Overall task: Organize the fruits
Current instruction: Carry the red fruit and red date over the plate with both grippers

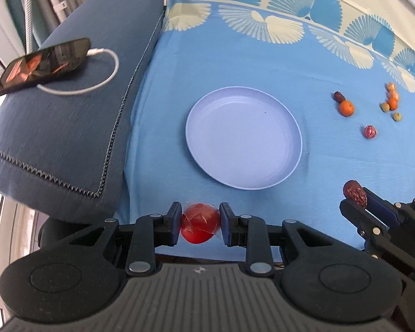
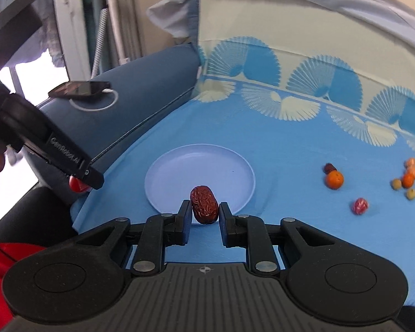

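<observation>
My left gripper point(image 1: 200, 222) is shut on a red wrapped fruit point(image 1: 199, 225), held above the blue cloth in front of the empty lavender plate point(image 1: 287, 149). My right gripper point(image 2: 203, 217) is shut on a wrinkled red date point(image 2: 204, 204), just before the plate's near rim point(image 2: 246, 196). The right gripper and its date point(image 1: 354, 193) show at the right in the left wrist view. The left gripper point(image 2: 77, 177) shows at the left in the right wrist view. Loose on the cloth to the right lie an orange point(image 1: 346, 108), a dark date point(image 1: 338, 96), a red wrapped fruit point(image 1: 370, 132) and small fruits point(image 1: 391, 102).
A dark blue sofa arm point(image 1: 69, 127) rises left of the cloth, with a phone point(image 1: 41, 65) and white cable point(image 1: 108, 80) on it. The fan-patterned cloth point(image 2: 304, 99) climbs the backrest behind the plate. The cloth's front edge lies just under both grippers.
</observation>
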The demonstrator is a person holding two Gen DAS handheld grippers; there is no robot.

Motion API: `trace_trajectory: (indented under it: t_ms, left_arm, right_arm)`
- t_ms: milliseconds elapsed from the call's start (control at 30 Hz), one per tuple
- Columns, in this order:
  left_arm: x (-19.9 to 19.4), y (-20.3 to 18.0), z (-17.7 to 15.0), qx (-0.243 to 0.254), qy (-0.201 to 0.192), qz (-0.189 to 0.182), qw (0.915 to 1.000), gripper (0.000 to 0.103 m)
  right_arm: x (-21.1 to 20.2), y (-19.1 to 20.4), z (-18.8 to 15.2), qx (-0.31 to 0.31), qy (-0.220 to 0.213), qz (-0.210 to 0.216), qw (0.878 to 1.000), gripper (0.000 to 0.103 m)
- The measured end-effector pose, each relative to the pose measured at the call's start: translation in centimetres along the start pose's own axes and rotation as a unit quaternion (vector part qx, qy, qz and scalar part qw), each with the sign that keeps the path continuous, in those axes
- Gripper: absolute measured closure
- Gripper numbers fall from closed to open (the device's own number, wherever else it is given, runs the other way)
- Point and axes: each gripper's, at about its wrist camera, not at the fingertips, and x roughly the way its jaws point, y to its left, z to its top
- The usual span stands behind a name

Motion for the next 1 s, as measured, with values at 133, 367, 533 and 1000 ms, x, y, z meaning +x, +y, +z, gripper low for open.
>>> trace_trajectory:
  t_ms: [133, 367, 533, 1000]
  left_arm:
    - [-0.4, 0.9, -0.5, -0.011, -0.007, -0.005, 0.9999, 0.071]
    - [-0.5, 1.3, -0.4, -0.021, -0.011, -0.015, 0.9996, 0.071]
    - [-0.4, 1.3, -0.1, -0.021, -0.011, -0.016, 0.9996, 0.071]
    - [0.5, 1.1, 0.9, -0.020, -0.004, -0.019, 0.9996, 0.071]
  right_arm:
    - [-0.2, 1.0, 0.2, -0.018, 0.000, -0.004, 1.000, 0.081]
    - [-0.2, 1.6, 0.3, -0.035, 0.006, -0.003, 0.999, 0.081]
    - [0.2, 1.5, 0.4, -0.034, 0.012, -0.004, 0.999, 0.081]
    - [1.1, 1.0, 0.3, -0.029, 0.025, 0.000, 0.999, 0.081]
